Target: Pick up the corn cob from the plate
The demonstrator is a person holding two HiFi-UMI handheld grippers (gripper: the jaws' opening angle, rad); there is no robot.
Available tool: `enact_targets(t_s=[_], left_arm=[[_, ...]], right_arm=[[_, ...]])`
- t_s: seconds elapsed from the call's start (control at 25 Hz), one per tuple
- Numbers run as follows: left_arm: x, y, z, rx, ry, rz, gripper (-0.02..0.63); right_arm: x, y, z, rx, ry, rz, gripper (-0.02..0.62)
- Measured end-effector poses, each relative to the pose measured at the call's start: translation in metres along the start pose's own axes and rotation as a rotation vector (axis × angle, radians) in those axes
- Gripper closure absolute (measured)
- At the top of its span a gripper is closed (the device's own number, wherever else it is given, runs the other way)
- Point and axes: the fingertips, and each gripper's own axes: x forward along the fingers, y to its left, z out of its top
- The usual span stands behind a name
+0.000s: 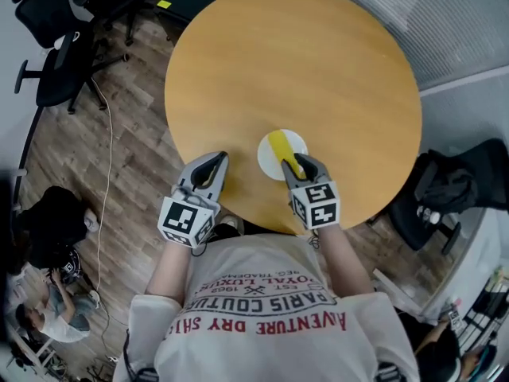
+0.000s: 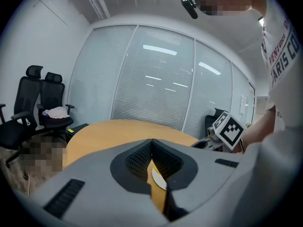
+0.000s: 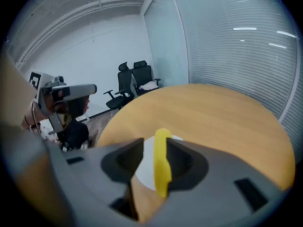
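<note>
A yellow corn cob (image 1: 280,146) lies on a small white plate (image 1: 269,162) near the front edge of the round wooden table (image 1: 294,62). My right gripper (image 1: 304,162) hovers over the plate's near side, pointing down at it. In the right gripper view the jaws stand apart around the cob (image 3: 162,160). The cob lies close along the right jaw, and the bare plate (image 3: 144,167) shows in the gap on its left. My left gripper (image 1: 216,159) sits at the table's edge left of the plate. Its tips meet with nothing between them (image 2: 151,141).
Black office chairs (image 1: 56,22) stand on the wood floor at the back left, with a cable trailing past them. A person sits low at the lower left (image 1: 48,309). A dark bag on a chair (image 1: 445,185) is at the right. Glass walls with blinds lie behind the table.
</note>
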Motion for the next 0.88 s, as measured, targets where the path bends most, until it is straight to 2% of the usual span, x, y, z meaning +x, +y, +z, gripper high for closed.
enact_targets(t_s=[0.04,0.2,0.36,0.64,0.88], left_arm=[[0.003,0.003,-0.005,-0.006,0.008,0.005,0.571],[0.006,0.016,-0.022,-0.025,0.046,0.039,0.571],[0.004,0.023,-0.035,-0.047,0.067,0.066,0.571],[0.000,0.041,-0.045,-0.086,0.075,0.113,0.571],[0.000,0.046,-0.048,-0.090,0.086,0.121,0.571]], right_arm=[[0.008,-0.001,-0.004,-0.010,0.026,0.005,0.424],[0.037,-0.004,-0.024,-0.040,0.125,0.011,0.373],[0.056,-0.010,-0.041,-0.038,0.201,-0.002,0.352],[0.080,-0.012,-0.048,-0.039,0.291,-0.010,0.345],[0.087,-0.013,-0.051,-0.055,0.329,-0.036,0.339]])
